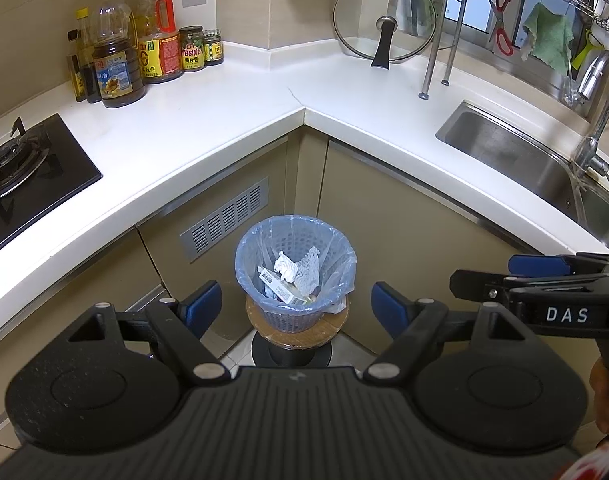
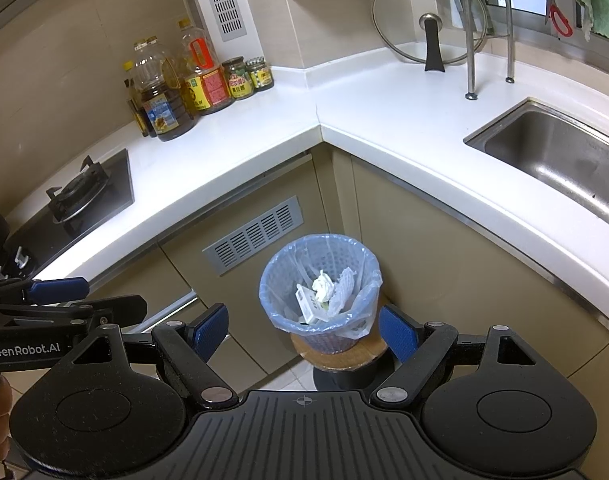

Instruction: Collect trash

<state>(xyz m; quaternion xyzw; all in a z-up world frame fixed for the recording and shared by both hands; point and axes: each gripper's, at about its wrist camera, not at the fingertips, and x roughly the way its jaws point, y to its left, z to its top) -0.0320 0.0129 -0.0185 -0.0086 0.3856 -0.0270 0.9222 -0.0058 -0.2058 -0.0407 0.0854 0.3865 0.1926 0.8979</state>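
Left wrist view. Our left gripper [image 1: 296, 308] hangs above the floor corner, jaws spread wide and holding nothing. Framed between the blue pads sits the small blue perforated plastic bin [image 1: 295, 268], lined with a thin clear bag [image 1: 346, 258] and standing on a round wooden disc atop a black pedestal [image 1: 292, 334]. Inside: a crumpled white tissue [image 1: 286, 268], a piece of white foam netting [image 1: 310, 268], a flat white barcoded packet [image 1: 269, 279]. The white L-shaped desk [image 1: 208, 120] shows no loose trash that we can see. The right gripper [image 1: 544, 276] enters from the right, seen side-on.

Right wrist view. Right gripper [image 2: 304, 330], jaws likewise apart and empty, the bin [image 2: 320, 284] between the pads and well below. The bag's slack edge [image 2: 370, 280] droops over the rim on the right side. The left gripper [image 2: 60, 296] shows at the left edge; from this angle we cannot judge its opening.

Judgement. The loose pieces look gathered; we take the step in hand to be lifting or closing the liner. To do it well, we should descend one gripper per side, pinch film only at the folded-over rim, not the basket wall. The bin is light and perched on a narrow stand, so draw upward evenly; a sideways tug could tip it.
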